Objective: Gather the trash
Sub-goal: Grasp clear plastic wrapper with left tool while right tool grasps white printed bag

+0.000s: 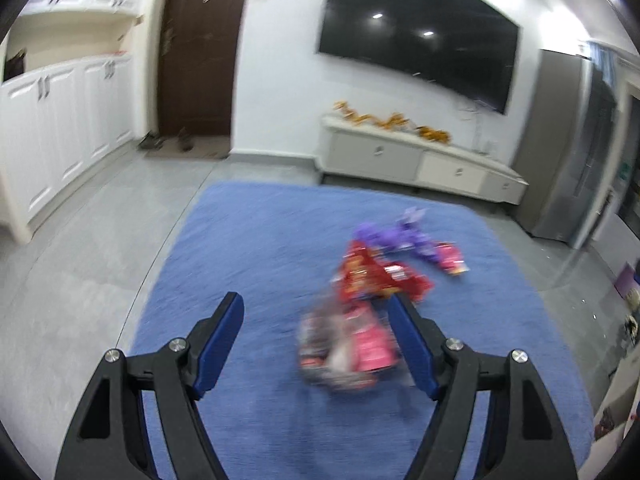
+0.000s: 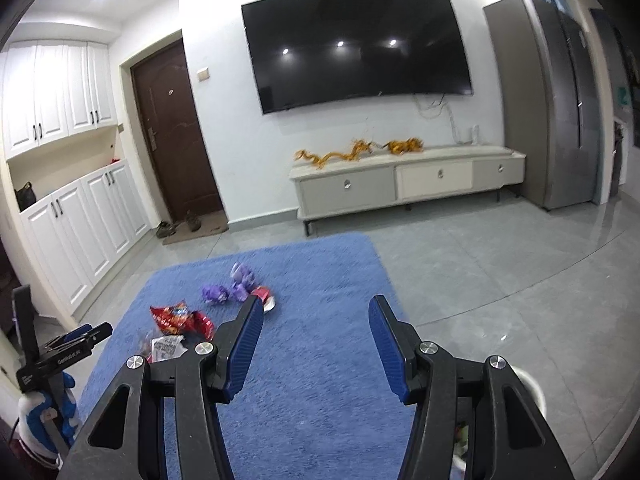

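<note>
Left tool open above pink wrapper on blue rug.

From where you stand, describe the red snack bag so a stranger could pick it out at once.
Start at the blue rug spread on the floor before the wall TV. A cluster of wrappers lies on its left half. The red snack bag sits between the purple wrappers farther back and the white printed wrapper nearer; it alone is crumpled glossy red.
</note>
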